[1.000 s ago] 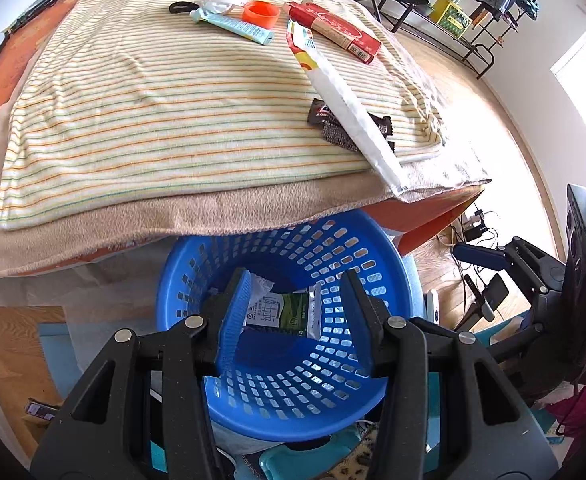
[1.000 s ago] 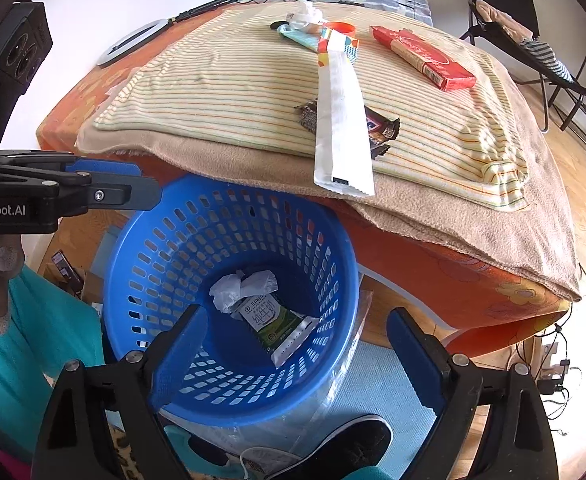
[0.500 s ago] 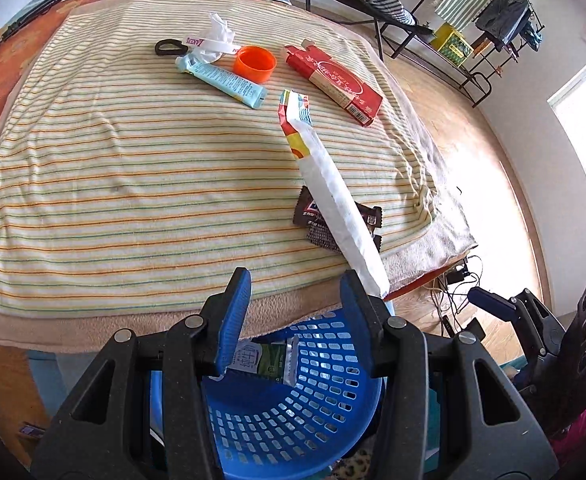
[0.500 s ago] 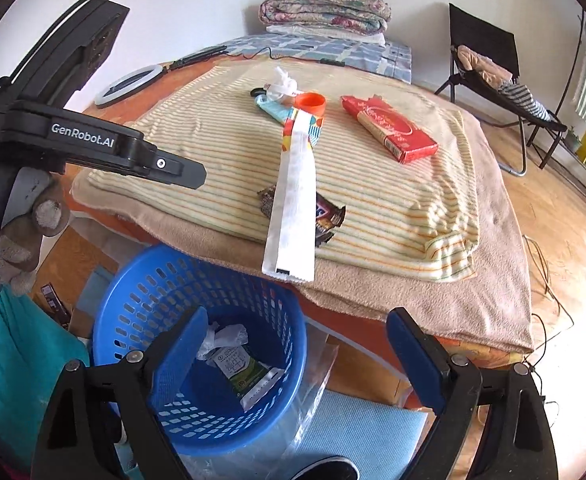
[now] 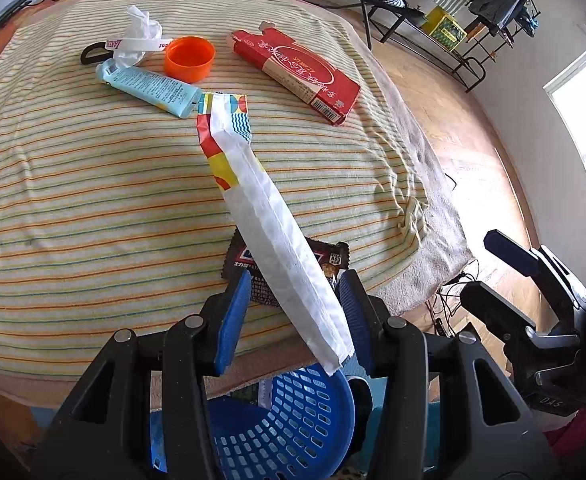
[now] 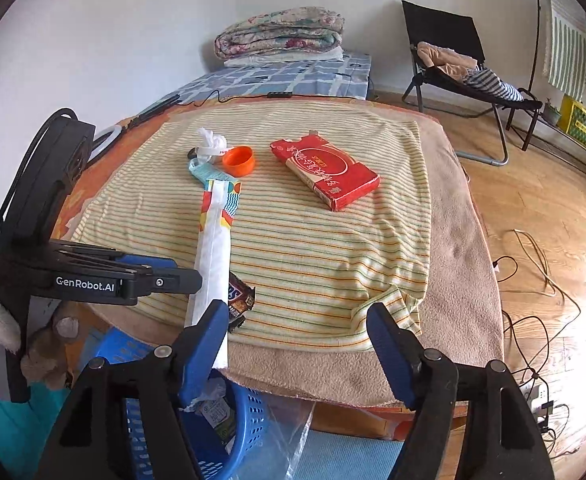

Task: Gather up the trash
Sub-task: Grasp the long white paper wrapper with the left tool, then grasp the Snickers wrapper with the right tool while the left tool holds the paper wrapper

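On top of the bed, a striped woven cloth (image 5: 93, 184) over a fuzzy tan blanket (image 6: 457, 264). Perforated blue plastic basket (image 5: 293, 420) below the near edge, wrappers inside. Long white paper bag (image 5: 269, 224), creased, colourful printed end, overhanging the edge above the basket; it lies across a dark crinkled snack wrapper (image 5: 329, 258). Flat red carton (image 5: 297, 68), pale blue tube (image 5: 149, 88), round orange cap (image 5: 189, 58), crumpled tissue (image 5: 139, 28) farther back. Left gripper (image 5: 293, 312) spread apart, straddling the bag's near end. Right gripper (image 6: 297, 344) spread wide, grasping nothing.
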Available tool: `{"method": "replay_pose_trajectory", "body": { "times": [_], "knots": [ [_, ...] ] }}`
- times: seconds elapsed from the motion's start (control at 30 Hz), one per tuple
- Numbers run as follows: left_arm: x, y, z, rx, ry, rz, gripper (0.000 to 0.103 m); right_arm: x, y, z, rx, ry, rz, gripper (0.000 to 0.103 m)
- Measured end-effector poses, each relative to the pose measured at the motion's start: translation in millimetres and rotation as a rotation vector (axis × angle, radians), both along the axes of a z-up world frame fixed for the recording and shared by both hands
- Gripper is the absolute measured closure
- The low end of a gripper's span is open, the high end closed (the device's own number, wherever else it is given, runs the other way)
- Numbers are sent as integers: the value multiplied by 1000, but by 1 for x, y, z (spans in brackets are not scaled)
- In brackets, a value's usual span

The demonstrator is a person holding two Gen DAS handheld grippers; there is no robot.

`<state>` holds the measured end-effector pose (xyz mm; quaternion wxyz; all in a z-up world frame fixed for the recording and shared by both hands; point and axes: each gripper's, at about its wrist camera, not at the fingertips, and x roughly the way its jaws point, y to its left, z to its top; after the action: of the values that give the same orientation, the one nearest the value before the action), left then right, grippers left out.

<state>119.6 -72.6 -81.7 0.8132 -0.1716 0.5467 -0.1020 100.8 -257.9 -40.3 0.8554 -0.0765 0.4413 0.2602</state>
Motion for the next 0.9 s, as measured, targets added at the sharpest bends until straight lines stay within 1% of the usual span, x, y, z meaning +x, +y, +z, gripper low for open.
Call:
{"method": "replay_pose_trajectory", "body": {
  "times": [0.13, 0.33, 0.47, 0.53, 0.57, 0.63, 0.7, 0.73, 0.77, 0.83, 0.9],
  "knots": [
    [24, 2, -11, -5, 24, 29, 56, 10, -1, -14, 44, 87, -2, 36],
    [44, 6, -27, 6, 59, 51, 56, 17, 3, -26, 71, 149, 13, 36],
    [51, 5, -29, 14, 46, 52, 56, 22, 6, -36, 92, 205, 5, 38],
    [53, 4, -27, 20, 30, 48, 61, 22, 9, -39, 96, 223, 3, 40],
    [54, 3, -26, 20, 26, 45, 69, 23, 10, -41, 101, 232, 5, 41],
    [56, 4, -25, 11, 19, 45, 75, 24, 12, -45, 110, 249, 10, 45],
    [56, 4, -23, 11, 7, 44, 84, 26, 15, -49, 105, 260, 13, 47],
    [56, 5, -22, 12, 3, 45, 88, 28, 17, -52, 105, 269, 14, 49],
    [55, 6, -21, 8, -1, 46, 95, 30, 19, -55, 110, 283, 17, 51],
    [53, 9, -16, 3, -13, 45, 96, 33, 22, -60, 125, 313, 22, 58],
    [51, 11, -10, 0, -26, 48, 97, 34, 26, -63, 125, 323, 24, 59]
  ]
}}
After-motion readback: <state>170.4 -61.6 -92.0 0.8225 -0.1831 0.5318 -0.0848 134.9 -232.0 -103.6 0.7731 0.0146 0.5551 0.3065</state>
